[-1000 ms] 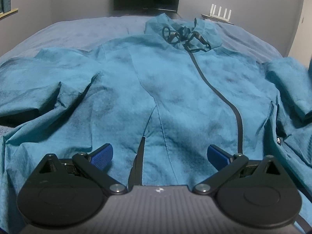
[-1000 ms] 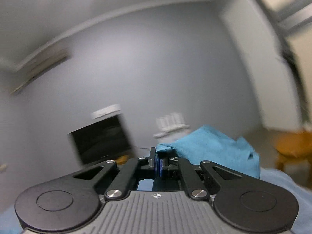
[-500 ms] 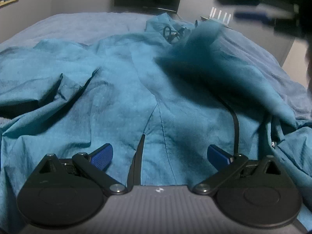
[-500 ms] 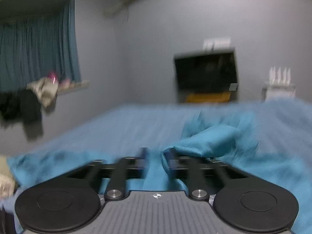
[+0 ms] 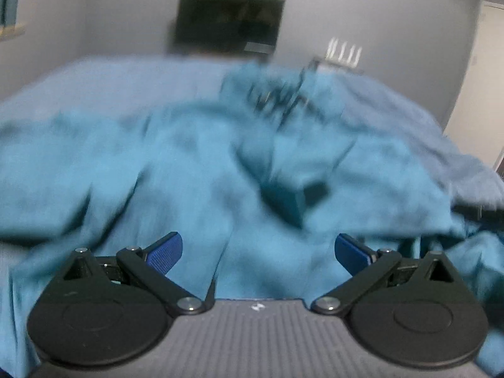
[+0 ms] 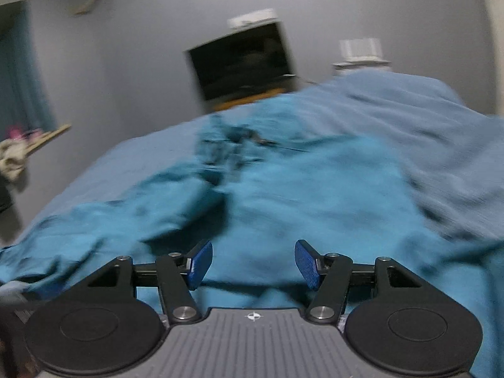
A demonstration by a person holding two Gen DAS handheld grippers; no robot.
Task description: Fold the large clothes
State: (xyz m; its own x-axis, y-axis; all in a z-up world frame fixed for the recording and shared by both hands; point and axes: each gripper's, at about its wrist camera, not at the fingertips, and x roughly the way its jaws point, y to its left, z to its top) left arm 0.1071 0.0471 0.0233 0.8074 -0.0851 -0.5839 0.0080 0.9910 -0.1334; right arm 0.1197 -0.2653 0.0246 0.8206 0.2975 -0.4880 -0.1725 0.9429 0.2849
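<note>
A large teal jacket (image 5: 195, 170) lies spread on the bed, its hood and black drawstrings (image 5: 277, 94) at the far end. One sleeve lies folded across its front (image 5: 302, 170). The jacket also fills the right wrist view (image 6: 315, 195). My left gripper (image 5: 257, 252) is open and empty, low over the jacket's near hem. My right gripper (image 6: 253, 263) is open and empty above the jacket. Both views are blurred by motion.
The bed has a blue-grey cover (image 5: 94, 82), also seen in the right wrist view (image 6: 409, 104). A dark TV (image 5: 230, 20) and a white router (image 5: 343, 53) stand beyond the bed's far end. A shelf with cloth (image 6: 19, 148) is on the left wall.
My right gripper carried the sleeve over the jacket's front, opened and let it go. It has since dropped lower. The left gripper stayed open and moved a little.
</note>
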